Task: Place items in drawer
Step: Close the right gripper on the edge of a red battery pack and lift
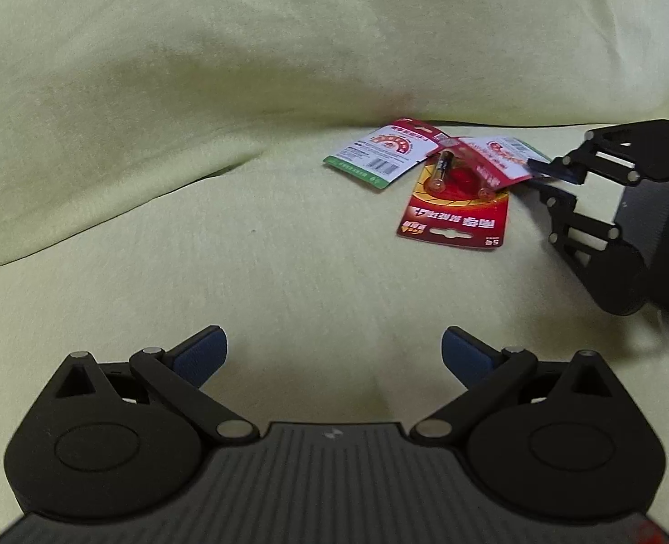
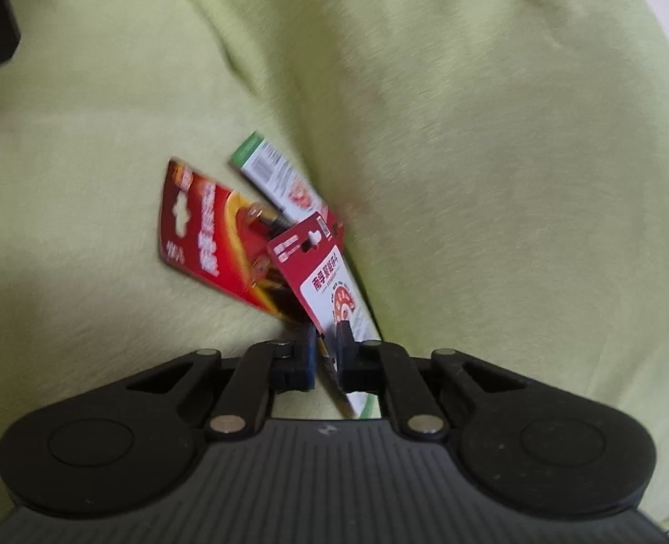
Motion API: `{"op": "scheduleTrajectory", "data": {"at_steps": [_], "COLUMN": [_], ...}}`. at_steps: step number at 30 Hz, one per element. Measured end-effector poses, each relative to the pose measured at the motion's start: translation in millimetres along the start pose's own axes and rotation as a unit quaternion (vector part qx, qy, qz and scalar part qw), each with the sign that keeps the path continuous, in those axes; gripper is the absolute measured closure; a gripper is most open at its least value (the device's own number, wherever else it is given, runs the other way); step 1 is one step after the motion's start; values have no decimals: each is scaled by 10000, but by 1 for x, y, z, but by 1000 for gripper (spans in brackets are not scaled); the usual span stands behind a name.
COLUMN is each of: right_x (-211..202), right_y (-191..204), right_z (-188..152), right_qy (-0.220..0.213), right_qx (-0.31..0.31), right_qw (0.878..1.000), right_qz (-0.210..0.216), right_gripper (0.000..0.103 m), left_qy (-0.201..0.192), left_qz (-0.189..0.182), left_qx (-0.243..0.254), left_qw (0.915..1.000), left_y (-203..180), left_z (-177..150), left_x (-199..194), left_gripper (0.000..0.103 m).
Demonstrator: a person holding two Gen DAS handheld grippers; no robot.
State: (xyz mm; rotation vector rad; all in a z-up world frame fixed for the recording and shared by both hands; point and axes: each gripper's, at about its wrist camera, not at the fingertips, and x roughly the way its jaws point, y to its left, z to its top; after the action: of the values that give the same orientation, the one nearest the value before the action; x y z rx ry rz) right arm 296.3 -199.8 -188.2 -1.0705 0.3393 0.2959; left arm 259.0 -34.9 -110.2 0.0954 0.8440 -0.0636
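Right tongs (image 2: 324,348) pinch a blurred battery card (image 2: 334,290), edge hidden.

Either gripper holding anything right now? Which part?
Right gripper: jaws closed on the bottom edge of the white-backed battery card, the end opposite its hang hole. Left gripper: open, nothing between the jaws.

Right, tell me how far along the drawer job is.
Nothing looks stowed yet: no drawer is in view. In hand: the right tongs are shut on the edge of a white-backed battery card. Left: the red battery blister pack and a second white card lie on the pale green cloth; the left tongs hang open, empty.
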Motion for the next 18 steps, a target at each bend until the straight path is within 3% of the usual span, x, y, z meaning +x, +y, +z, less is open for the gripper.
{"op": "scheduleTrajectory", "data": {"at_steps": [4, 8, 15, 18], "right_x": [-26, -71, -155, -187], "right_y": [-25, -56, -80, -78], "right_z": [2, -4, -36, -59], "right_qy": [26, 92, 255, 465], "right_qx": [1121, 2764, 4909, 5901], "right_qw": [9936, 9593, 8615, 7899], "right_qz": [171, 570, 1269, 1606], "right_gripper": [101, 101, 102, 102], "left_qy": [4, 22, 39, 62], "left_qz": [-18, -121, -431, -578], "left_qx": [-103, -139, -130, -143], "left_qw": [9999, 9998, 9990, 9982], "left_y": [4, 3, -5, -9], "left_z": [-2, -5, -16, -22], "left_x": [-8, -18, -50, -65], "left_gripper": [1, 2, 1, 1]}}
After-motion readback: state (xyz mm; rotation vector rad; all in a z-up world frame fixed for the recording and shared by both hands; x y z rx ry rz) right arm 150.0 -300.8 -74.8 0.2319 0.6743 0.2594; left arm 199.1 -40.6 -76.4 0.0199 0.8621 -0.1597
